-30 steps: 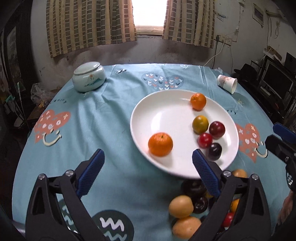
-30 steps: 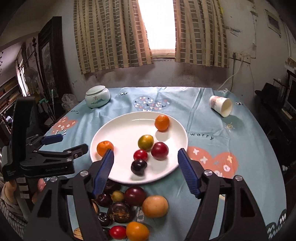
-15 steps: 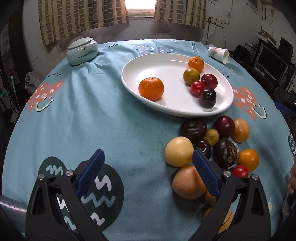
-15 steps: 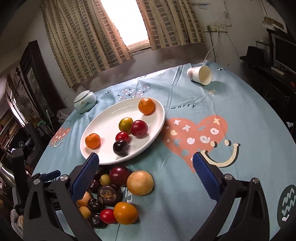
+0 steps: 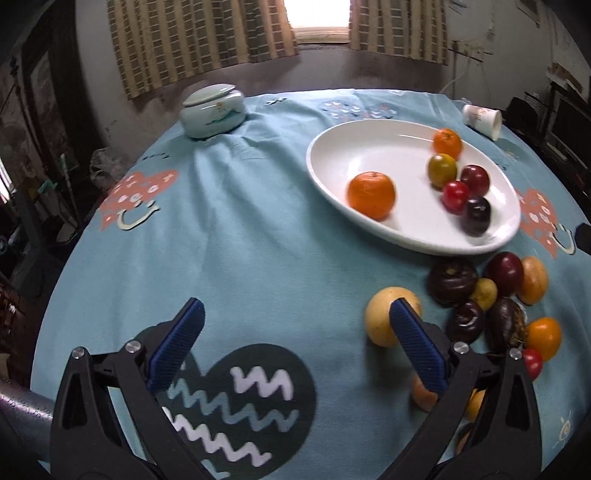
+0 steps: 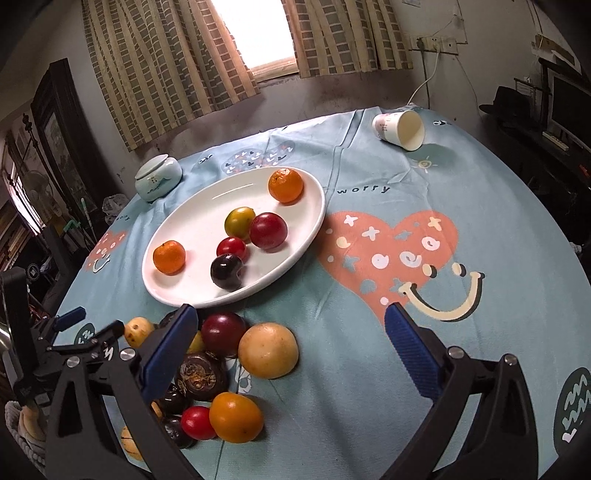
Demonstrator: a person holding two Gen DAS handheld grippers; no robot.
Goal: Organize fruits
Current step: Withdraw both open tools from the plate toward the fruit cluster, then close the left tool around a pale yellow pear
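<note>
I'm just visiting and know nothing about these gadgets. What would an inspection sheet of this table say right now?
Surface: round table under a blue patterned tablecloth.
Job's things: white plate holding six fruits; loose fruit pile on the cloth beside its near rim.
Clutter: paper cup lying on its side; lidded ceramic jar.
Grippers: left gripper and right gripper both open, holding nothing.
Cables: white cord hanging from a wall socket.
Surroundings: checked curtains, bright window, dark furniture at both sides.

Daylight from the window (image 6: 266,33) far ahead of both tongs blows out white; the room is dim, fisheye edges darken and bend, left view slightly motion-blurred.
</note>
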